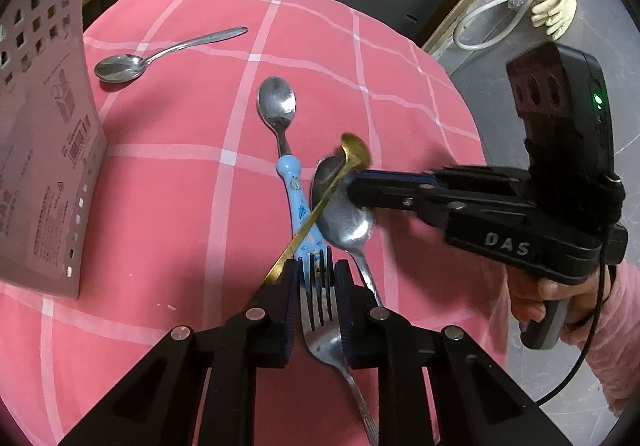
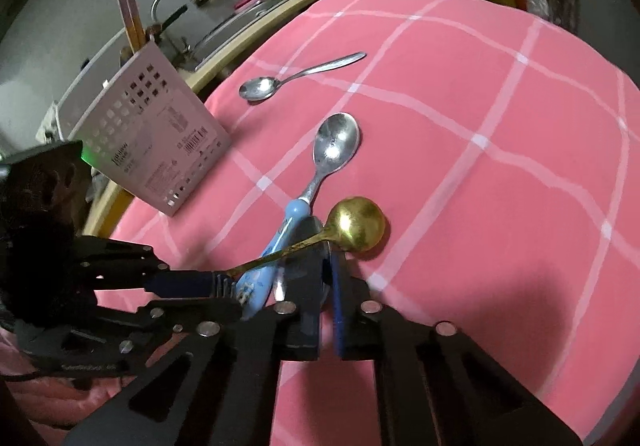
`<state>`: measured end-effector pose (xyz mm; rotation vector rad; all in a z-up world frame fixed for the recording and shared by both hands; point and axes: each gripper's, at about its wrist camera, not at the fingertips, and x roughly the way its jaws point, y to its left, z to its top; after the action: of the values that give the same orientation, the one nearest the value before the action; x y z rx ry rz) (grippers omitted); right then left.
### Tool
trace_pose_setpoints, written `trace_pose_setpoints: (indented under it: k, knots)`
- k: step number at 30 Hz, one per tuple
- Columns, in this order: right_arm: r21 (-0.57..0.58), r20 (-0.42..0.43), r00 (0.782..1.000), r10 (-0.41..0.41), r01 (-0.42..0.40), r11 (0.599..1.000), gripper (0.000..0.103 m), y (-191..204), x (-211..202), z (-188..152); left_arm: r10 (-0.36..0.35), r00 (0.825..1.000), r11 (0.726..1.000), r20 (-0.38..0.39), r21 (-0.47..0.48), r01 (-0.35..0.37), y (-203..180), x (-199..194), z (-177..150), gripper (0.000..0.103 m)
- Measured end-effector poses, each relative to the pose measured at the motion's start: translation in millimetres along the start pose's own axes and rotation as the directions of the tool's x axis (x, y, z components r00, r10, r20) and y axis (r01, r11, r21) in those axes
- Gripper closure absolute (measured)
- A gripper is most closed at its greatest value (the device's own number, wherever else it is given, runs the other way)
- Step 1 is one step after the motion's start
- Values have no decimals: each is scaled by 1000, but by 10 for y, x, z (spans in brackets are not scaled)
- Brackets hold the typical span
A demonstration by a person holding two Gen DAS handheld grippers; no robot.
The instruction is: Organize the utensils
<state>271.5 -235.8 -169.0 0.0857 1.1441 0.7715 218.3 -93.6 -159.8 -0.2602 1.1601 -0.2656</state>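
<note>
The perforated utensil holder (image 1: 44, 150) stands on the counter (image 1: 180, 186), its inside hidden, while the left gripper (image 1: 318, 278) pinches the fork (image 1: 320, 310) and the right gripper (image 2: 330, 266) pinches the gold spoon (image 2: 356, 224).

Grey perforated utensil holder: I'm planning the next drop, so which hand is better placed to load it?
Left. The left gripper clamps the steel fork, and the grey perforated holder stands on its side. The right gripper is shut amid crossed spoons.
</note>
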Motion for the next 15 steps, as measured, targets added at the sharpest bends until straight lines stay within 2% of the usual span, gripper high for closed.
trace_pose_setpoints:
  k: [3,7,15]
  knots:
    - [47,3,1000,-4,4,999,101,20,-105,-104,-17,1000,1000,-1,6,17,5,-54,-21,100]
    - [95,4,999,-34,33,995,101,64,-228,-258,-40,999,999,-12,23,40,-19,-78,-42,100]
    - [223,12,988,-151,145,964,102,95,-494,-616,-78,997,994,-23,72,79,-97,-184,-110,100]
